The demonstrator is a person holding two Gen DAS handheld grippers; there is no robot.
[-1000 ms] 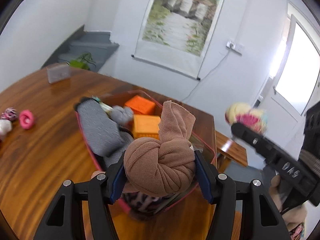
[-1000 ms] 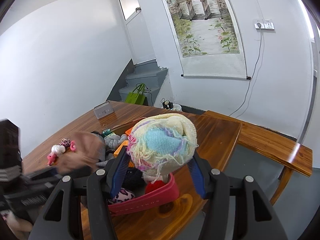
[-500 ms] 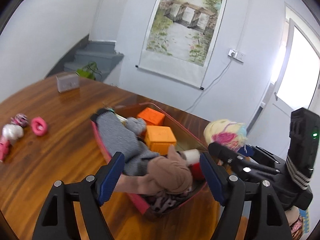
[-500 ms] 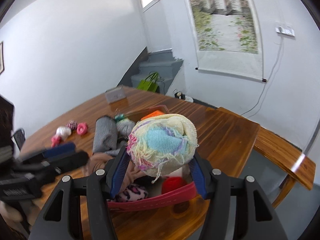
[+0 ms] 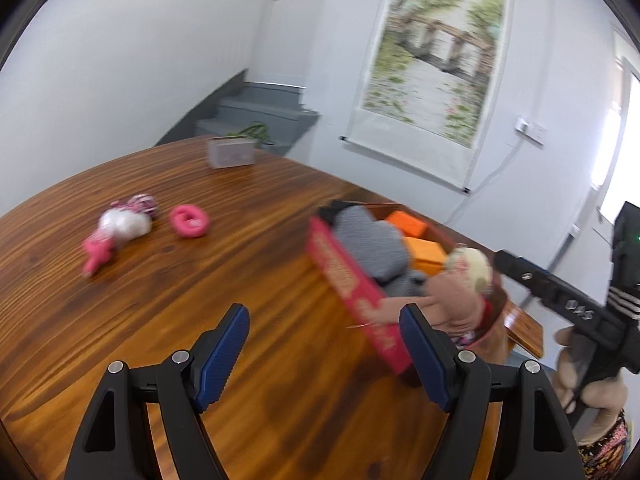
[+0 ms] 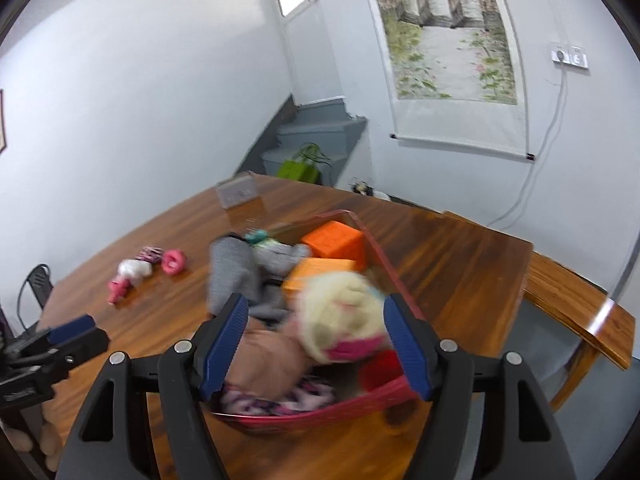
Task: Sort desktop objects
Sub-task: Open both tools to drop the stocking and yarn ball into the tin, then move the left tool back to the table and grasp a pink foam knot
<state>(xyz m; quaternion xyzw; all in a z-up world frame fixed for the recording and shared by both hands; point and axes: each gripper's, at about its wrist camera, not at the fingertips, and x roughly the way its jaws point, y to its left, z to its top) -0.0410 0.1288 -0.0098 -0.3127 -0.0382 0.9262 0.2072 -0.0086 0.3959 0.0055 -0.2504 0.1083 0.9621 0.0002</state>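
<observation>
Both rolled hats now lie in the red box [image 6: 320, 416], each gripper empty.

A lived-in home room is suggested by the glossy brown wooden worktop [image 5: 168, 280], a hanging landscape scroll painting [image 6: 444, 32] on the white wall, grey painted stairs [image 6: 320, 136] with a green shopping bag [image 6: 298, 170], and a white wall socket [image 6: 570, 56].

White walls | landscape scroll [image 5: 436, 56] hung above wooden table [image 5: 200, 280] | grey stairs [image 6: 316, 136] rose behind | daylight entered at right
</observation>
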